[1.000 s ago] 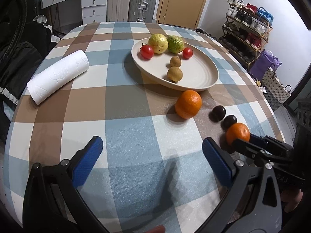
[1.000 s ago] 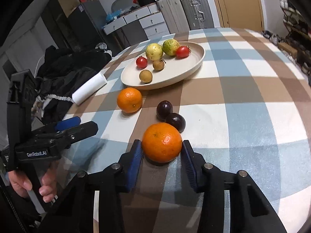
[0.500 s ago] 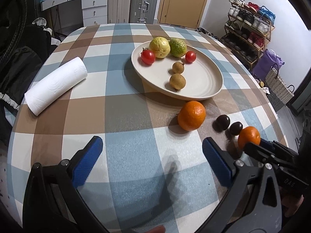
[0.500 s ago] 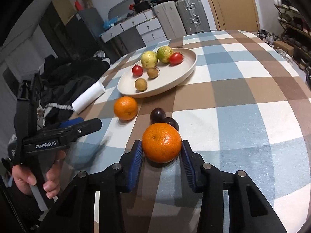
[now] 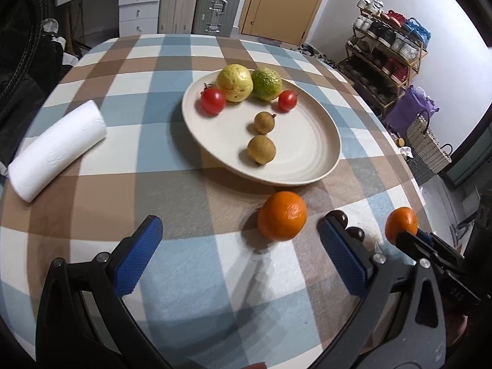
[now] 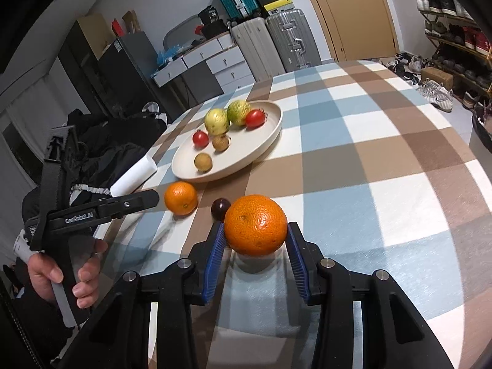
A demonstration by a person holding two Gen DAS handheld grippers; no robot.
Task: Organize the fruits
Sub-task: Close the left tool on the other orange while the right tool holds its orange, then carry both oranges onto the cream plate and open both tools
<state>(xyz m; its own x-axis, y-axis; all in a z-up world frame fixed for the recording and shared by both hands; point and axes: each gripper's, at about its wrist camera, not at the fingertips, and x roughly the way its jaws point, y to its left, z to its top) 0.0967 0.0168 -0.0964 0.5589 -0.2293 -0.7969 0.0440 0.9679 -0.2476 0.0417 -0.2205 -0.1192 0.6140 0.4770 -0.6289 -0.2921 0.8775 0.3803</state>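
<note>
My right gripper is shut on an orange and holds it above the checked tablecloth; the orange also shows in the left wrist view. A second orange lies on the cloth in front of the cream plate. Two dark plums lie to its right, partly hidden by my finger. The plate holds a yellow fruit, a green fruit, two tomatoes and two small brown fruits. My left gripper is open and empty, just short of the second orange.
A white paper towel roll lies on the cloth at the left. The round table's edge curves along the right, with a shoe rack beyond. Drawers and suitcases stand behind the table.
My right gripper has lifted the orange off the cloth, away from the plums. My left gripper has moved forward toward the second orange and stays open.
</note>
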